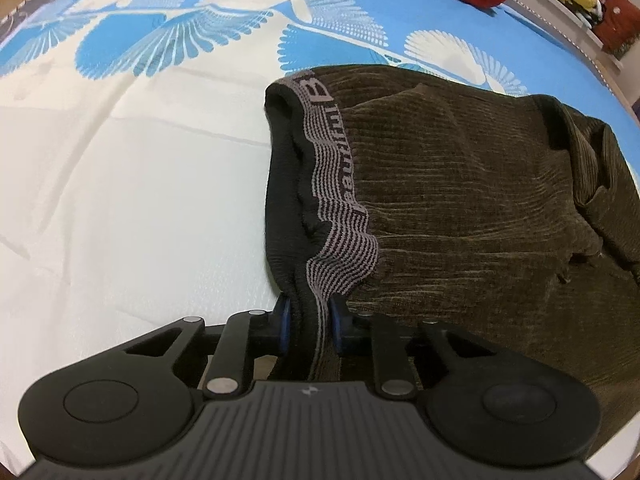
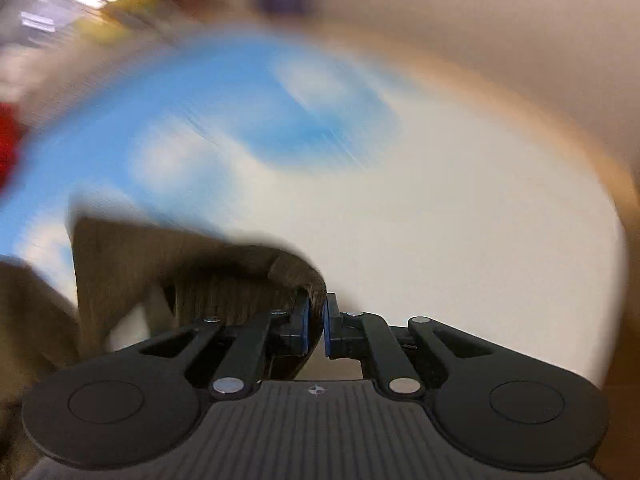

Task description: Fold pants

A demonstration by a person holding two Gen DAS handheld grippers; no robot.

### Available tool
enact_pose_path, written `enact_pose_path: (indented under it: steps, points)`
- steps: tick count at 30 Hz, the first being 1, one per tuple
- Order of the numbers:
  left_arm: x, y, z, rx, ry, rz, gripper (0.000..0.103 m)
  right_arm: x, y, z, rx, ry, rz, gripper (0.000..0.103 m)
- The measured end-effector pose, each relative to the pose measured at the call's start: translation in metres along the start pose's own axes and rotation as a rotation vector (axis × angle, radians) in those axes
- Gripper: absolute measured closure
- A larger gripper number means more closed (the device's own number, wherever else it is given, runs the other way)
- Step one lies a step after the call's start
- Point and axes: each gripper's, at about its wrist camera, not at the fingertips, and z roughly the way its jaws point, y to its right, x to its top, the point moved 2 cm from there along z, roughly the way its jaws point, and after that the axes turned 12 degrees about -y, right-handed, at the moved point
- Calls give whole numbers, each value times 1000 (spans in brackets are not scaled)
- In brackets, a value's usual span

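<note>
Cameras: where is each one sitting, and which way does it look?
Left wrist camera: sits on the left hand-held gripper, looking down along its fingers at the brown pants on the blue-and-white bed cover; the gripper pinches the striped waistband.
Right wrist camera: sits on the right hand-held gripper, looking down, blurred; it pinches a pants edge.
Both show: the pants and the bed cover. No hand or sleeve shows.

Two matching hand-held grippers are seen, the left gripper (image 1: 308, 326) and the right gripper (image 2: 317, 326). Each is built of matte black plastic, with a ribbed grey-black body stamped with a small star mark, two round side housings, linkage arms pinned with silver rivets, and blue pads (image 1: 284, 326) lining the jaws.
</note>
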Motion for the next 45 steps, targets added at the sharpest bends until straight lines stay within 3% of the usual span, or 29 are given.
enact_pose_path:
  steps: [1,3,8,10,12,13,17,21,23,24,27,29,32,36,39,41,45]
  points:
    - [-1,1,-1,4,1,4,82,-6,25,14,-2,-96,64,97]
    - [-3,0,-2,9,-3,6,82,-9,45,19,82,-147,57,96]
    - [-5,-6,-7,-16,-2,-20,81,-9,54,-7,155,0,-142,85]
    - [-7,-10,-9,-40,-11,-21,80,-2,58,-15,142,92,-181,68]
    - [-9,-12,-8,-48,-28,-14,70,6,66,-11,175,109,-187,51]
    - [-11,-13,-6,-61,-43,-10,64,9,71,-6,187,99,-171,50]
    - [-14,-11,2,-55,-77,34,59,29,77,17,257,87,-61,49]
    - [-13,-4,9,-33,-79,87,60,44,79,35,255,102,-19,53]
    - [-13,-1,12,-18,-65,120,68,49,74,40,229,128,-41,75]
    - [-12,0,12,-12,-57,128,70,50,71,41,234,131,-52,92]
    - [-9,0,8,-17,-6,126,78,54,88,23,170,226,106,94]
    - [-6,-4,-1,-47,42,90,84,44,110,8,66,271,266,94]
    - [-11,-8,-5,-17,53,104,84,28,115,32,-39,103,204,94]
    - [-24,-22,-3,-51,-13,79,84,22,118,28,-12,105,147,91]
    - [-29,-31,-6,-81,-44,76,74,18,124,32,29,65,151,80]
    - [-33,-34,-4,-79,-72,64,49,21,124,33,37,57,143,79]
    - [-40,-36,-2,-104,-102,75,51,20,123,33,45,47,156,79]
